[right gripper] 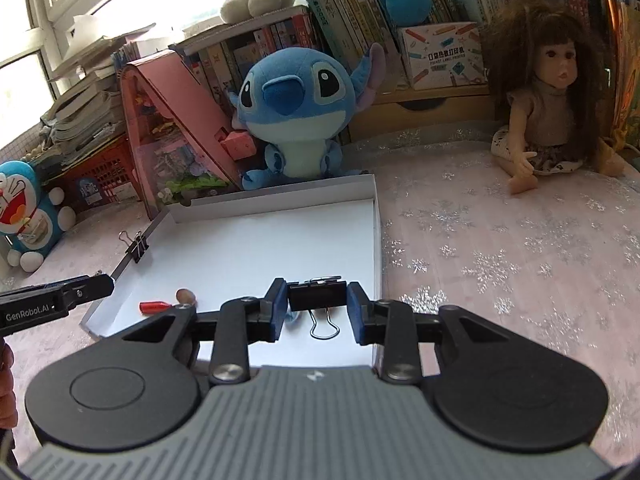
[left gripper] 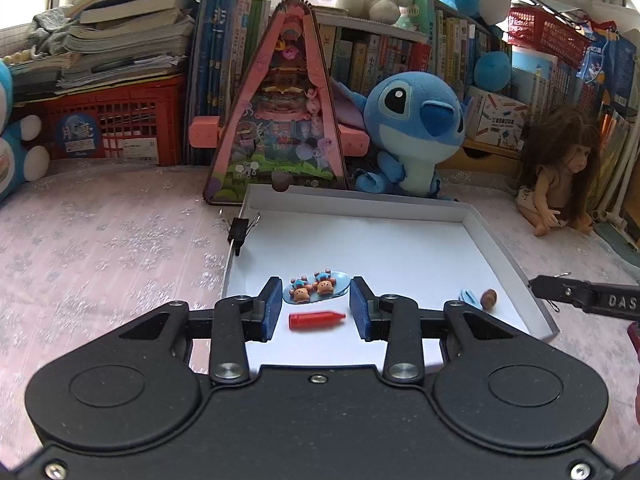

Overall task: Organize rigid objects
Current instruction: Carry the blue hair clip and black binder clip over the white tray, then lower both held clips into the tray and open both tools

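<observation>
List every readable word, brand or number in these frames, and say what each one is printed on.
"GenRobot.AI": side of the left gripper as it shows in the right wrist view.
"DAS": cut off by the frame edge, on the right gripper as it shows in the left wrist view.
"POCKET LABEL PRINTER": white printer box, faint.
Book spines, red crate sticker: too small or blurred.

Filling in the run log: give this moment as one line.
left gripper: shut on bear clip | right gripper: shut on binder clip | both over tray | red cap, nut in tray
</observation>
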`<state>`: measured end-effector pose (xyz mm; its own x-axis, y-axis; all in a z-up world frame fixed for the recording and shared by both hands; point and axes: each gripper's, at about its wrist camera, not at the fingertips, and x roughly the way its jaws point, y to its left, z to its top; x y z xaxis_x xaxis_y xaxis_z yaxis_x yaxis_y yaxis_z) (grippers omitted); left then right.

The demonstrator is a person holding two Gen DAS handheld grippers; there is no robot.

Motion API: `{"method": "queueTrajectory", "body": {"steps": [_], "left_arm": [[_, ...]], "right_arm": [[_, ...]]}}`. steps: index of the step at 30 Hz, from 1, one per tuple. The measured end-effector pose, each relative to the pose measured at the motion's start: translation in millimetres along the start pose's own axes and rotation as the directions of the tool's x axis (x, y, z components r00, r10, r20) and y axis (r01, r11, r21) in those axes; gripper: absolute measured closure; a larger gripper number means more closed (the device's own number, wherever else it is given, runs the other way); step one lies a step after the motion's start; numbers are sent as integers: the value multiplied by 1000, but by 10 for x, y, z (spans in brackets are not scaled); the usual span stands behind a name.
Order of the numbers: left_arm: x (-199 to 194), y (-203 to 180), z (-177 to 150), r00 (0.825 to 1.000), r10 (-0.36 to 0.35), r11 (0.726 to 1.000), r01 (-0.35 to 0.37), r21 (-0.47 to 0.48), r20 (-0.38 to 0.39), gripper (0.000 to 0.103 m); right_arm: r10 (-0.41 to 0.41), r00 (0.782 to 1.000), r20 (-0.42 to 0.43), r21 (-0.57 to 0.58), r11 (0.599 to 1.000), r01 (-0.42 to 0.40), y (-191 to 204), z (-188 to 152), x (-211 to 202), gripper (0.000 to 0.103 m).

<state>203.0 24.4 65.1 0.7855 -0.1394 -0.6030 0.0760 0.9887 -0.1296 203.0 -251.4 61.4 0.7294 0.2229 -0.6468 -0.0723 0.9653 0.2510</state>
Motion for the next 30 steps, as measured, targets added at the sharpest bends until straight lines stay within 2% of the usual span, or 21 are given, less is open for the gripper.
{"method": "queueTrajectory", "body": {"steps": [5, 9, 16, 30], "left_arm": [[345, -57, 164, 999, -26, 999, 27, 40, -35, 68], [554, -46, 214, 997, -59, 998, 61, 28, -58, 68], [768, 15, 175, 997, -3, 1000, 5, 17, -79, 68], [895, -71, 64, 993, 30, 997, -21, 77, -116, 68]], "right_arm": [[40, 997, -67, 104, 994, -33, -63, 200, 344, 65], [30, 998, -54, 71, 997, -26, 6, 199, 481, 65], [-7, 998, -67, 34, 999, 10, 61, 138, 680, 65], [-13, 998, -55, 66, 998, 17, 32, 91, 804, 65]]}}
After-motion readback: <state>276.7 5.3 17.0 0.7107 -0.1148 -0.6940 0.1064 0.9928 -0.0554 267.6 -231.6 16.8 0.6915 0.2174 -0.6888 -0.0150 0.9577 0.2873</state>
